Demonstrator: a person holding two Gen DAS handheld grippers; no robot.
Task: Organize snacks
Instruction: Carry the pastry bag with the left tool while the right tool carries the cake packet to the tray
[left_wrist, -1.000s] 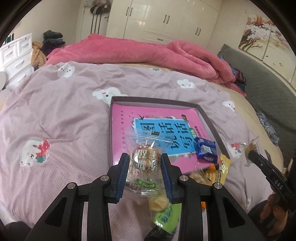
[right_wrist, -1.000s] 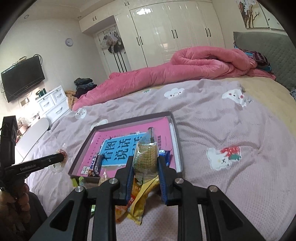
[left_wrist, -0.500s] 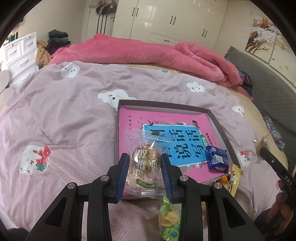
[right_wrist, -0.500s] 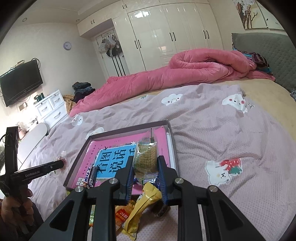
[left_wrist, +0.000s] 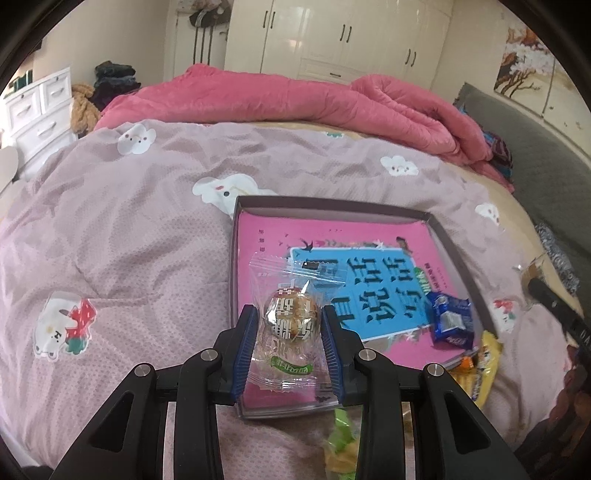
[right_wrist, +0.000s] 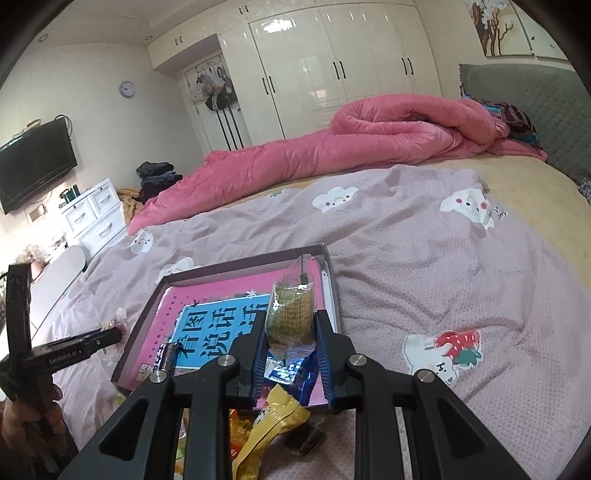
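Observation:
My left gripper (left_wrist: 289, 322) is shut on a clear packet with a round brown sweet (left_wrist: 291, 317), held over the near left corner of a shallow grey tray (left_wrist: 332, 205) lined with a pink and blue book. A blue wrapped snack (left_wrist: 452, 323) lies in the tray at the right. My right gripper (right_wrist: 290, 330) is shut on a clear packet with a ridged yellow-green biscuit (right_wrist: 291, 312), above the tray's (right_wrist: 236, 264) near right corner. A dark blue snack (right_wrist: 166, 356) lies at the tray's near left in the right wrist view.
The tray rests on a mauve bedspread (left_wrist: 122, 236) with cartoon patches. Yellow (right_wrist: 273, 421) and green (left_wrist: 341, 439) snack packets lie loose on the bed just before the tray. A rolled pink duvet (left_wrist: 295, 96) lies behind. Drawers (right_wrist: 96, 214) stand beside the bed.
Both grippers have carried their packets forward, from the loose pile at the tray's front edge to over the tray's near corners. Neither grip has altered.

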